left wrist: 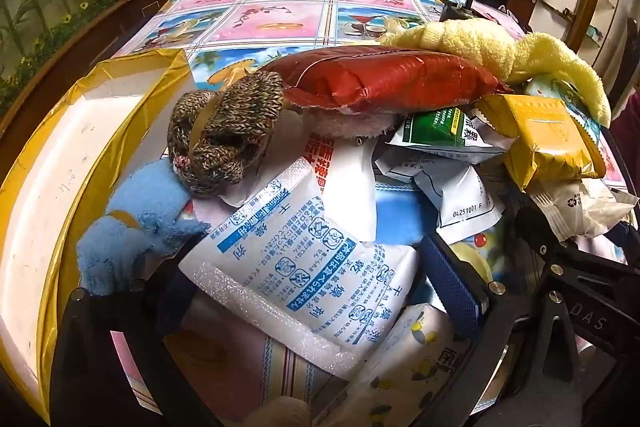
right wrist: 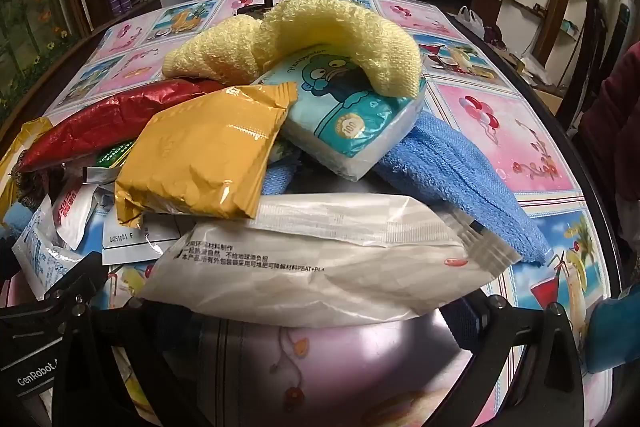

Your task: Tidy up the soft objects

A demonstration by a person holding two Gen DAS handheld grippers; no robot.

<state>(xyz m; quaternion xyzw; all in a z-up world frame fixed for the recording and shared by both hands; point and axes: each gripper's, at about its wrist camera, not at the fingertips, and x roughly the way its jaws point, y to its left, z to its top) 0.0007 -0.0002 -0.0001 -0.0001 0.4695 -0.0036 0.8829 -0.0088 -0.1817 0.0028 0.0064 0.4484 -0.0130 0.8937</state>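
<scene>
in the left wrist view, the left gripper (left wrist: 296, 291) is hanging over the near edge of a heap on the patterned tablecloth (left wrist: 280, 7), its jaws standing wide apart and released, gripping nothing. a white desiccant pack with blue print (left wrist: 304, 259) is lying directly between the two fingers, so it is looking like the likeliest first pick. to the left a white box with yellow taped flaps (left wrist: 60, 187) is sitting open and empty, probably waiting as the place where the soft things are going. a blue fuzzy sock (left wrist: 136, 223) is resting just beside the box, and a brown knitted item (left wrist: 224, 131) is leaning on the pile beyond it. a red foil pouch (left wrist: 384, 79) is lying across the top, with a yellow towel (left wrist: 500, 51) draped behind it and a mustard-yellow packet (left wrist: 548, 143) tilting off the right side.

in the right wrist view, the right gripper (right wrist: 320, 339) is also spreading fully open, holding nothing, angled down at the same heap from the other side. a white crinkled pouch (right wrist: 320, 267) is sitting nearest, just ahead of the fingers. the mustard-yellow packet is overlapping it, a teal cartoon tissue pack (right wrist: 344, 115) is propped higher, and the yellow towel is curling over that. a blue cloth (right wrist: 460, 171) is spilling out underneath to the right. everything is piled loosely and overlapping, so the sorting is seemingly only beginning; the soft pieces are looking limp, fluffy and easy to pinch.
</scene>
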